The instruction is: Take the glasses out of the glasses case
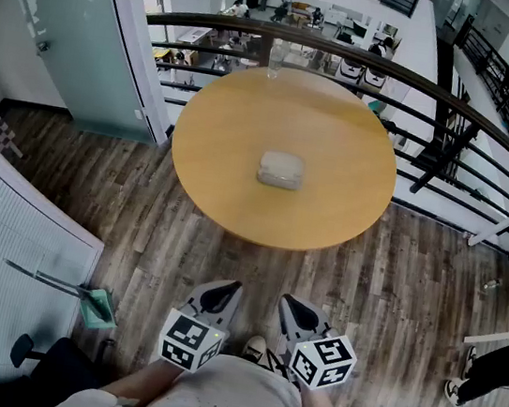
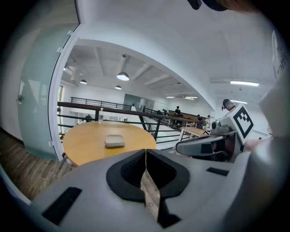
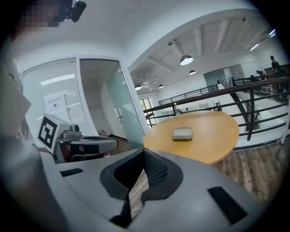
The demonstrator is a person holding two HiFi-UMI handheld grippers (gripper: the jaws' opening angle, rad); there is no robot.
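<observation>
Close to the person's body, the left claw (image 1: 227,289) and right claw (image 1: 289,303) are both clenched on nothing, well apart from the round, light wooden worktop (image 1: 216,145). The pale grey, rounded glasses case (image 1: 281,170) lies closed near its middle; approaching, I would release both claws, one steadying the base, one lifting the lid. The glasses are hidden inside, and the hinge side is too small to tell.

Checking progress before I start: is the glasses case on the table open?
No, the glasses case lies closed on the round table.
</observation>
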